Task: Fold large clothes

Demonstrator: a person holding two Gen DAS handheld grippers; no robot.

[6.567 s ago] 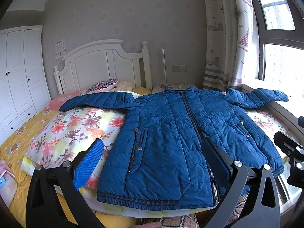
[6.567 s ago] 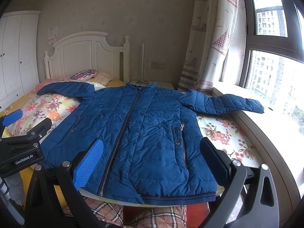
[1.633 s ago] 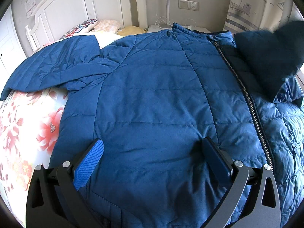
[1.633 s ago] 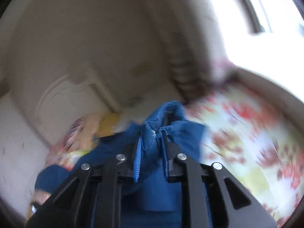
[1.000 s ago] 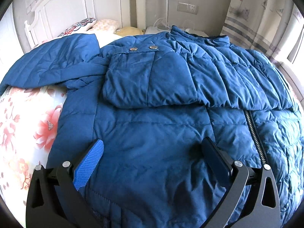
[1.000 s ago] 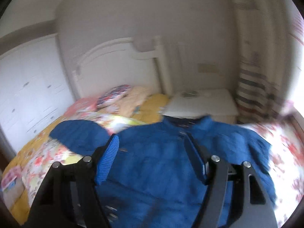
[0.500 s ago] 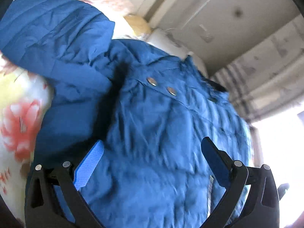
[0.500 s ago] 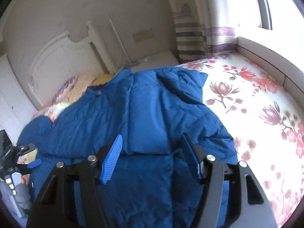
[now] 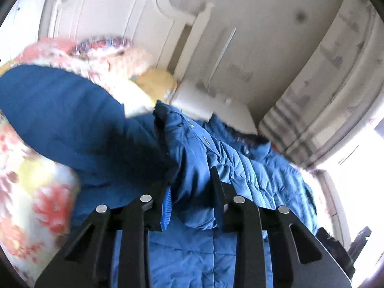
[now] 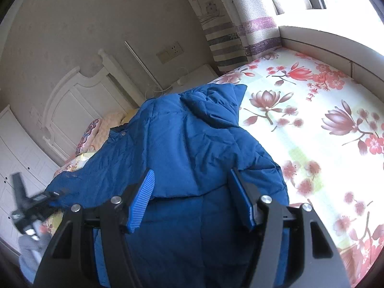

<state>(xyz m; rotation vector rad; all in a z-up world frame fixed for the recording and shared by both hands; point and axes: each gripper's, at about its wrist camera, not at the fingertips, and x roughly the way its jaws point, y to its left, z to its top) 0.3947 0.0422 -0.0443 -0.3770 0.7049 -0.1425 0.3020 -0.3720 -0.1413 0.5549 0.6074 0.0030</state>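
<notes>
A blue quilted jacket [image 10: 182,139] lies front-up on the flowered bedspread [image 10: 324,132]. Its right sleeve is folded in across the chest. The other sleeve [image 9: 60,120] still stretches out toward the pillows. My left gripper [image 9: 190,199] is closing, and its pads pinch a raised bunch of the jacket [image 9: 192,163] at the left side. That gripper shows blurred at the left edge [image 10: 31,206] of the right wrist view. My right gripper [image 10: 192,192] hovers open just over the folded part, with nothing between its fingers.
A white headboard [image 9: 115,19] and pillows [image 9: 103,45] stand behind the jacket, with a white nightstand [image 9: 204,100] beside them. A striped curtain [image 10: 228,36] and window ledge [image 10: 336,45] run along the right. A white wardrobe [image 10: 14,144] is at the left.
My left gripper went from wide open over the flat jacket to pinched on a bunch of fabric, and it rose and tilted. The right gripper sank closer to the jacket.
</notes>
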